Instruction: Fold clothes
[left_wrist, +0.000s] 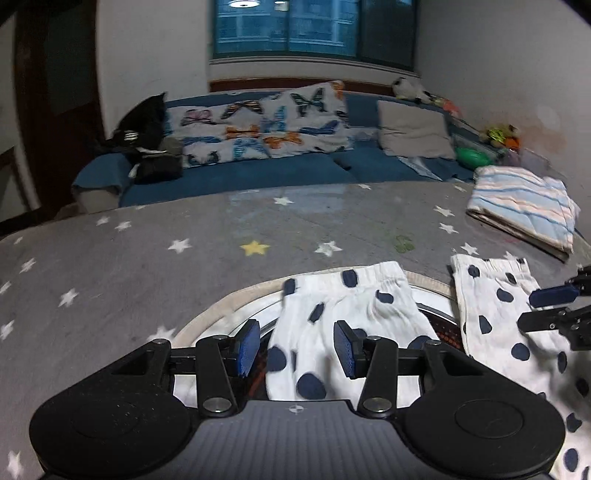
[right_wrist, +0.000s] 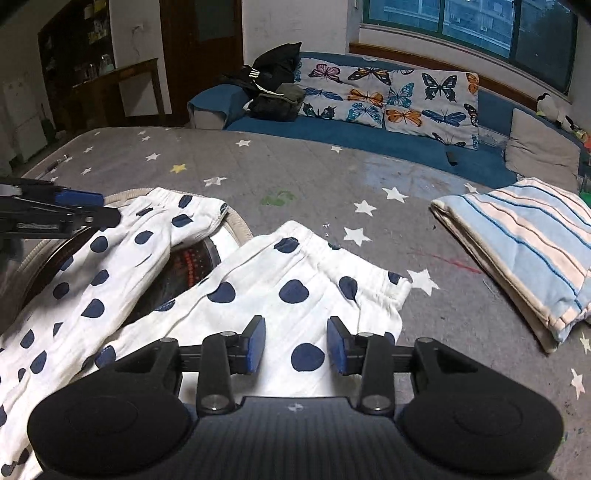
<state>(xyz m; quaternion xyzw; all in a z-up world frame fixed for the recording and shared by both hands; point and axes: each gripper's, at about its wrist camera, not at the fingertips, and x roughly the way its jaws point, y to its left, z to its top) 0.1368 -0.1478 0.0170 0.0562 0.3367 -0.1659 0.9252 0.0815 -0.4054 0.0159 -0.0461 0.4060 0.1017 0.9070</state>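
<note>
White trousers with dark blue dots (right_wrist: 258, 295) lie flat on the grey star-patterned bed (right_wrist: 295, 173), both legs pointing away from me. The left leg (left_wrist: 343, 314) drapes over a round patterned cushion (left_wrist: 229, 306). My left gripper (left_wrist: 295, 347) is open and empty just above the left leg, its jaws either side of the cloth. My right gripper (right_wrist: 295, 343) is open and empty over the right leg (right_wrist: 314, 288) near its cuff. Each gripper also shows at the edge of the other's view, the right (left_wrist: 554, 306) and the left (right_wrist: 66, 210).
A folded striped blue and white cloth (right_wrist: 524, 243) lies on the bed to the right. Beyond the bed is a blue sofa (right_wrist: 369, 136) with butterfly pillows (right_wrist: 388, 96), dark clothes (right_wrist: 273, 85) and a grey cushion (right_wrist: 539, 151).
</note>
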